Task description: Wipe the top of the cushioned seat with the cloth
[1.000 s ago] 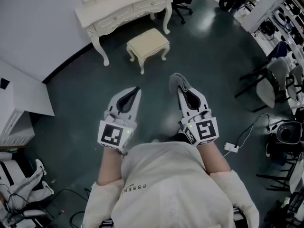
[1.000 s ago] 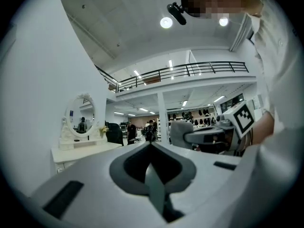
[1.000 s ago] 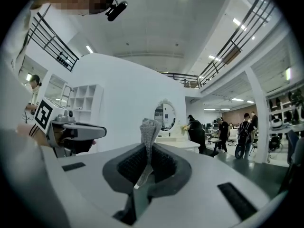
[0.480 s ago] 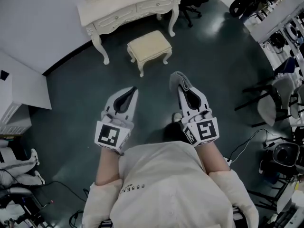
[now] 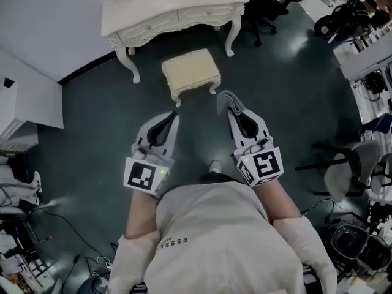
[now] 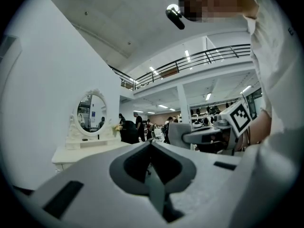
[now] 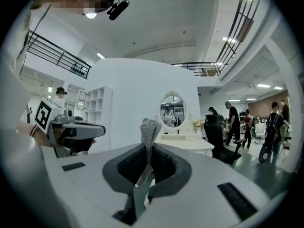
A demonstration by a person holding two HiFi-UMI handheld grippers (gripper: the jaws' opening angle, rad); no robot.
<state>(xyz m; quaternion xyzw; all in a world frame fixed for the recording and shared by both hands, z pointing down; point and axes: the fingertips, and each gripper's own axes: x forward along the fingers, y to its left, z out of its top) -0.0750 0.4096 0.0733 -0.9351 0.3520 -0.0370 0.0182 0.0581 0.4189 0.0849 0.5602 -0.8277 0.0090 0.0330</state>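
**Q:** Status of the wiping step?

**A:** Not started, judging by position. In the head view the cushioned seat (image 5: 191, 71) stands on the floor at 12 o'clock from the person, well apart from both grippers. Nothing lies on its pale top, and no tool touches it.

**Q:** Location of the cloth?

**A:** The cloth (image 5: 228, 100) is clamped in the right gripper (image 5: 236, 116). The right gripper view shows the jaws pressed onto a grey knitted fold, with the free end standing up past the tips toward 12 o'clock. It hangs over the floor, near the seat's 5 o'clock corner but short of it.

**Q:** Condition of the other tool?

**A:** The left gripper (image 5: 171, 120) has its jaws brought together with nothing between them. Its own view shows the tips meeting over an empty hollow. It is held level with the right one, at its 9 o'clock.

**Q:** Reference landmarks?

**A:** A white dressing table (image 5: 177, 8) stands at 12 o'clock of the seat, against the wall.

**Q:** Remaining work?

**A:** By estimate, all of it:
1. Close the gap to the seat.
2. Lower the cloth onto the cushion.
3. Stroke it across the whole top.

The grip on the cloth appears secure enough to proceed.
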